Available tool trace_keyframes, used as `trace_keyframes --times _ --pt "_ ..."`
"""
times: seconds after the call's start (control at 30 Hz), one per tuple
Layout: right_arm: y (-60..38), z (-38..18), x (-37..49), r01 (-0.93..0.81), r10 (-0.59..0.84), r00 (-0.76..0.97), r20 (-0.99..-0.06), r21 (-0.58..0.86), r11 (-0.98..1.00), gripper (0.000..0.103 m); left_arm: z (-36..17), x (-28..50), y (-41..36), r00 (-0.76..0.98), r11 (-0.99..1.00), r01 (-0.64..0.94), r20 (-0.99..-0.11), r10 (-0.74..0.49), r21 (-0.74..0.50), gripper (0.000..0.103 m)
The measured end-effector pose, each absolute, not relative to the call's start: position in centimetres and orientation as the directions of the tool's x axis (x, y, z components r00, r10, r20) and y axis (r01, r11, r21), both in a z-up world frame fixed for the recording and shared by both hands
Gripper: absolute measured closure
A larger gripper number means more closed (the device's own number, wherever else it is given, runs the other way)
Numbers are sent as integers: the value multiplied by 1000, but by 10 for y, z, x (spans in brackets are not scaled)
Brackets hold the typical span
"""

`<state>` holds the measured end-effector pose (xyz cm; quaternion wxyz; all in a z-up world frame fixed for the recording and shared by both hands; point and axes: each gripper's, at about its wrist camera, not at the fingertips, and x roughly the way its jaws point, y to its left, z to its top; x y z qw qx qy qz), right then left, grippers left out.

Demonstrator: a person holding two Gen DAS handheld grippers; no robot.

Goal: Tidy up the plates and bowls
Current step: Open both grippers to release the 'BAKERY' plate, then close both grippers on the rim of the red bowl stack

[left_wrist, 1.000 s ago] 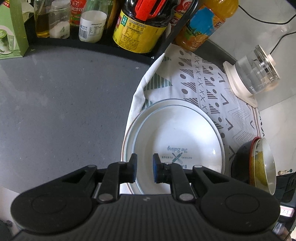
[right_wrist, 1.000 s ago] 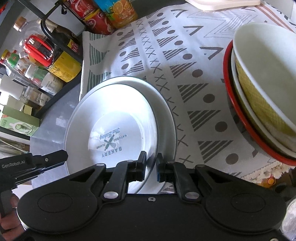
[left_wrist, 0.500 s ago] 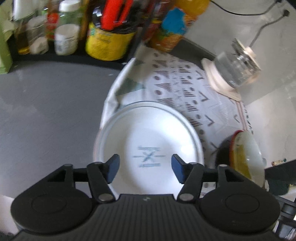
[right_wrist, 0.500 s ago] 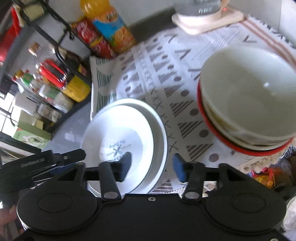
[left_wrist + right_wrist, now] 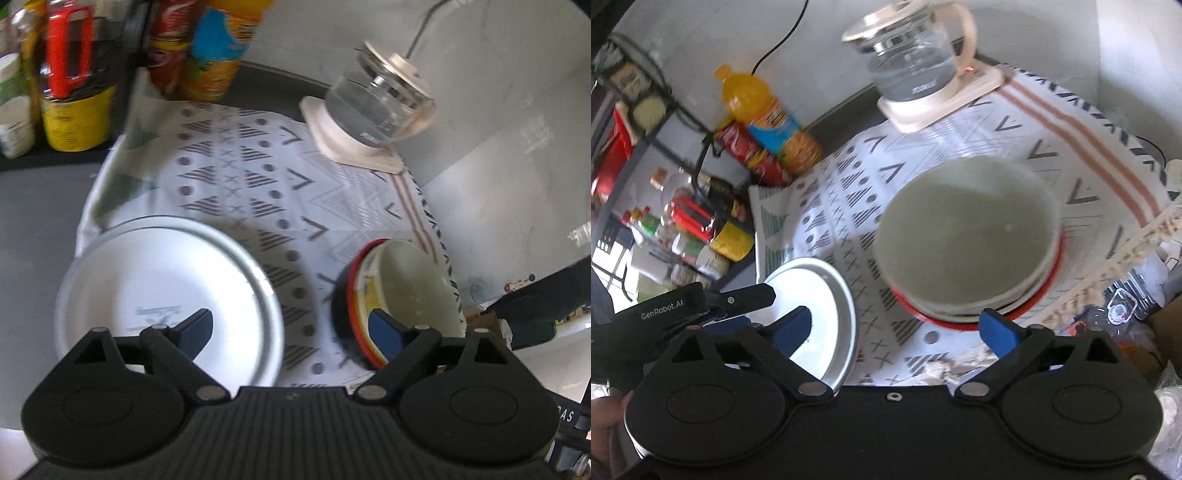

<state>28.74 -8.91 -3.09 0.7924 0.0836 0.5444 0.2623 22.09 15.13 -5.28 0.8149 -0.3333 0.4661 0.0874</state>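
right wrist view: both my grippers, right gripper (image 5: pixel 899 330) and left gripper (image 5: pixel 290 330), are spread wide, holding nothing. plates (image 5: pixel 827 295) and bowls (image 5: pixel 964 240) sit stacked on the cloth (image 5: pixel 1015 133); i'd lift straight up so nothing gets knocked.

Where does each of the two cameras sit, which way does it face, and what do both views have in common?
Left wrist: on the left gripper, looking forward and down at the stacked plates and nested bowls; its own open jaws show.
Right wrist: on the right gripper, facing the nested bowls and kettle; its open jaws, the left gripper and part of a hand show.
Shared: plates, bowls, kettle, patterned cloth.
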Motion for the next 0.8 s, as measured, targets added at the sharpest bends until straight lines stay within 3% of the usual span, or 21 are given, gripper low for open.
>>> trace_keyframes --times 0.33,0.47,0.63,0.8 --pt "-138 -48 326 -279 482 270 -834 411 868 2 -65 262 107 528 763 -448 -827 -195 -466 13" --pt "-148 -59 341 -292 477 245 -844 405 866 7 -74 272 95 515 762 -463 -837 -185 -453 13" --pt "-158 -76 358 -320 460 205 -864 385 866 27 -87 276 87 484 744 -517 -862 -152 -422 19" --pt "-160 -87 373 -370 482 150 -863 403 837 55 -97 278 83 471 718 -555 -870 -145 -420 46"
